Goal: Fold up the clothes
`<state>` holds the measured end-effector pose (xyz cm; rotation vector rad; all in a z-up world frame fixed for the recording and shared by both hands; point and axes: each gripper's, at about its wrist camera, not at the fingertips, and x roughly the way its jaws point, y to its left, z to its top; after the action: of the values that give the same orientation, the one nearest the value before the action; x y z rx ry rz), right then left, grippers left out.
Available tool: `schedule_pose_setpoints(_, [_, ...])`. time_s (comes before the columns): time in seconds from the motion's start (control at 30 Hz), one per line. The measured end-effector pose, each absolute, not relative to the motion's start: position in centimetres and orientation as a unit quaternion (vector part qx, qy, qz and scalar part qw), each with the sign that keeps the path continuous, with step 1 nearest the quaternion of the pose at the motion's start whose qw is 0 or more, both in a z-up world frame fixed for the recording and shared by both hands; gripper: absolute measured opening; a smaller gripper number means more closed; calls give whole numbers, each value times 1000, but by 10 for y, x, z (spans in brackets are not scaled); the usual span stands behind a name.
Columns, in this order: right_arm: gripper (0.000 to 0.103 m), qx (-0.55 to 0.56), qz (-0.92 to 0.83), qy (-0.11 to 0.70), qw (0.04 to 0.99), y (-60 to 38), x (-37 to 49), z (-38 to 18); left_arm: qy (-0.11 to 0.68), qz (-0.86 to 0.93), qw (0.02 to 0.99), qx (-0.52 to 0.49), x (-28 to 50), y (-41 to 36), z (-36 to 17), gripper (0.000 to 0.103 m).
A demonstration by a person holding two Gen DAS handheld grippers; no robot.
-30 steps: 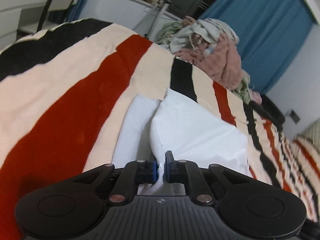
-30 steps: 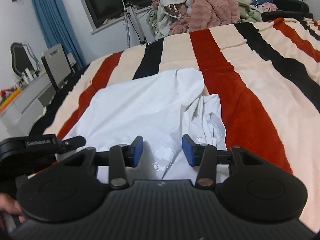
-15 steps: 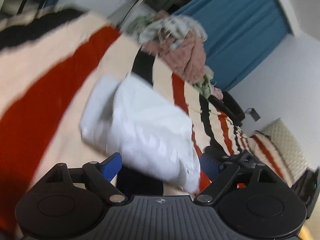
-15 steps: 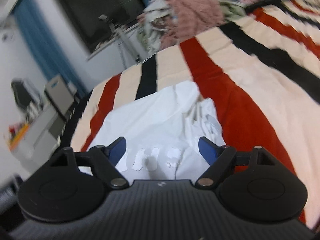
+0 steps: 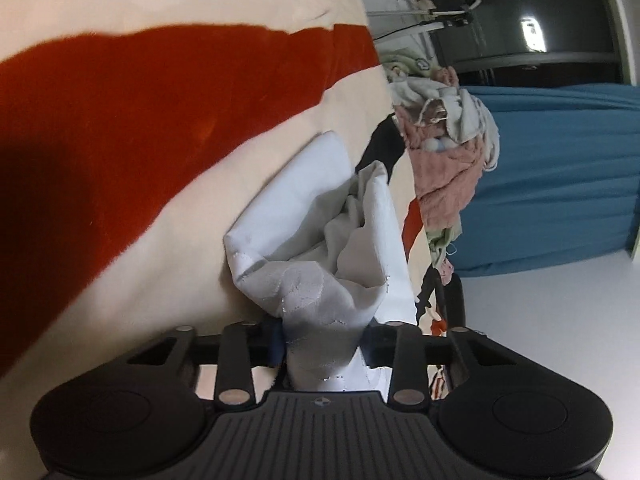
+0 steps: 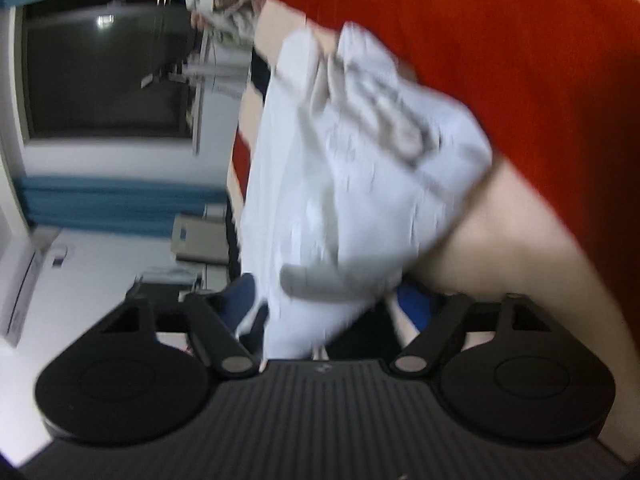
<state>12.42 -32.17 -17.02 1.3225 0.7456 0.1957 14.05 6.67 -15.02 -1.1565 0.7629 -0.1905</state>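
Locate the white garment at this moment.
In both wrist views the white garment hangs bunched between the claws: pinched in the left claw, running through the right claw, with the striped blanket behind.

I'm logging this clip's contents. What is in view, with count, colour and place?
garment: one, white, bunched on the blanket, between both grippers' fingers
blanket: one, cream, red and black stripes, covering the bed
clothes pile: one, pink, white and green, at the blanket's far end
curtains: blue, beside the window
window: one, dark, behind the pile
tripod: one, grey, by the window
left gripper: one, black with blue pads, closed on the garment
right gripper: one, black with blue pads, wide apart around the garment; blurred
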Motion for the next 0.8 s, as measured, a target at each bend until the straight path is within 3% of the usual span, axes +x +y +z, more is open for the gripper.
schedule_pose_setpoints(0.03, [61,595,70,328,731,-324,124,-170,347,-91,767,-531,140,67,-149,28])
schedule_pose_setpoints(0.13, [57,602,48,310,734,-324,124,-175,339,-98,772,-529,137,67,-146,26])
schedule_pose_setpoints(0.27, [31,589,38,294,751,-323,115,-170,328,-115,779,-521,129,64,-133,24])
schedule_pose_setpoints(0.33, [26,576,40,279,768,-325,107,-163,325,-123,784,-514,119,61,-126,23])
schedule_pose_setpoints(0.63, [24,544,41,251,800,-341,50,-109,353,-177,765,-508,74,62,-75,24])
schedule_pose_setpoints(0.8, [24,555,40,249,793,-364,37,-72,406,-207,751,-478,94,31,-27,24])
